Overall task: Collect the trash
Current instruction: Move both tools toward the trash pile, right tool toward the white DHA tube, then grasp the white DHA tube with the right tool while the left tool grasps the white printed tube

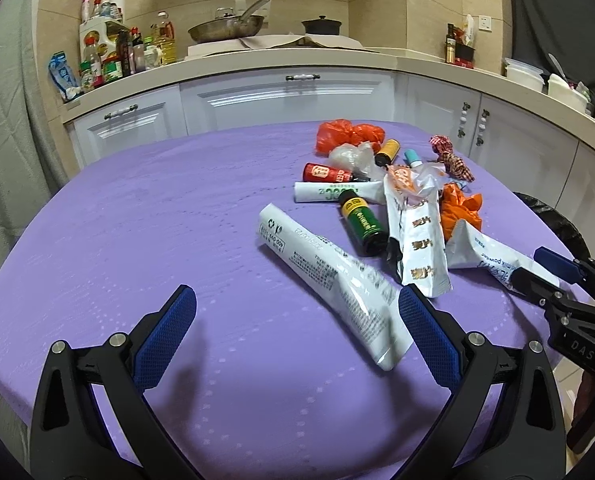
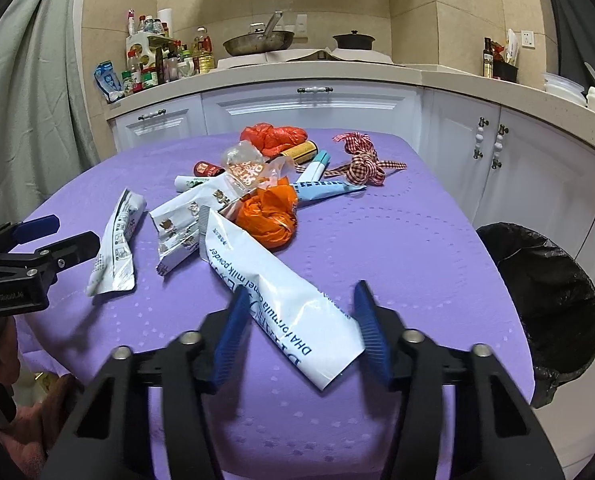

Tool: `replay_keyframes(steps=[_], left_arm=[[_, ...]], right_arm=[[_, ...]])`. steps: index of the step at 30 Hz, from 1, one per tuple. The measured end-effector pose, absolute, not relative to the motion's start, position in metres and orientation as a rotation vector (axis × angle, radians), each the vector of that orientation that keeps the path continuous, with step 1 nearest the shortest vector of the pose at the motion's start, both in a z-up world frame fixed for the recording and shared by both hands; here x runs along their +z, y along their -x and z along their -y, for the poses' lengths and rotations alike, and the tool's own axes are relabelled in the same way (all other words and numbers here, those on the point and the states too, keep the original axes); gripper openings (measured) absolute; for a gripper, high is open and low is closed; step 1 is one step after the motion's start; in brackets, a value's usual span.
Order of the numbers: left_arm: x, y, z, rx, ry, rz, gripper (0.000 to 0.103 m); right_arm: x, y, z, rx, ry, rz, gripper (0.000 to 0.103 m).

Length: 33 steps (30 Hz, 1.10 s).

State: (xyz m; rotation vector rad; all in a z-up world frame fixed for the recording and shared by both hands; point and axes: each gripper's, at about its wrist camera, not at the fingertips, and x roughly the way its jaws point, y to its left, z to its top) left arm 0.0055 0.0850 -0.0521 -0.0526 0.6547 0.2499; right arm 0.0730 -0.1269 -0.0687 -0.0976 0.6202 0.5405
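A heap of trash lies on the purple table [image 1: 137,220]. My right gripper [image 2: 301,292] is shut on the near end of a white and blue milk powder packet [image 2: 281,292], a pad against each long edge. From the left wrist view the same gripper [image 1: 527,266] shows at the right with that packet [image 1: 485,252] between its fingers. My left gripper [image 1: 297,300] stands open low over the cloth. A long white printed packet [image 1: 329,276] lies slantwise with its near end just inside the right pad, untouched. The right wrist view has the left gripper [image 2: 73,232] at the left edge.
The heap holds orange bags [image 2: 269,216], small bottles [image 1: 361,220], white snack wrappers [image 1: 417,236], a tube and a checked ribbon [image 2: 361,164]. A bin lined with a black bag [image 2: 545,300] stands off the table's right side. White cabinets and a cluttered counter run behind.
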Motion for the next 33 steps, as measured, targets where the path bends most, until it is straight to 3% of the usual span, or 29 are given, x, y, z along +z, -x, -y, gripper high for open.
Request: replay_keyframes(steps=[11, 23, 30, 33], left_arm=[[-0.048, 0.005, -0.083, 0.245, 0.063, -0.639, 0.099], [-0.054, -0.005, -0.060, 0.192, 0.051, -0.651, 0.096], [-0.071, -0.022, -0.051, 0.167, 0.046, -0.699, 0.071], [-0.079, -0.026, -0.053, 0.151, 0.058, -0.729, 0.051]], right_arm=[[-0.065, -0.052, 0.125, 0.528, 0.080, -0.584, 0.028], [-0.063, -0.039, 0.154, 0.437, 0.010, -0.563, 0.019], [-0.065, -0.045, 0.169, 0.382, -0.025, -0.578, 0.009], [-0.066, -0.047, 0.170, 0.379, -0.033, -0.584, 0.009]])
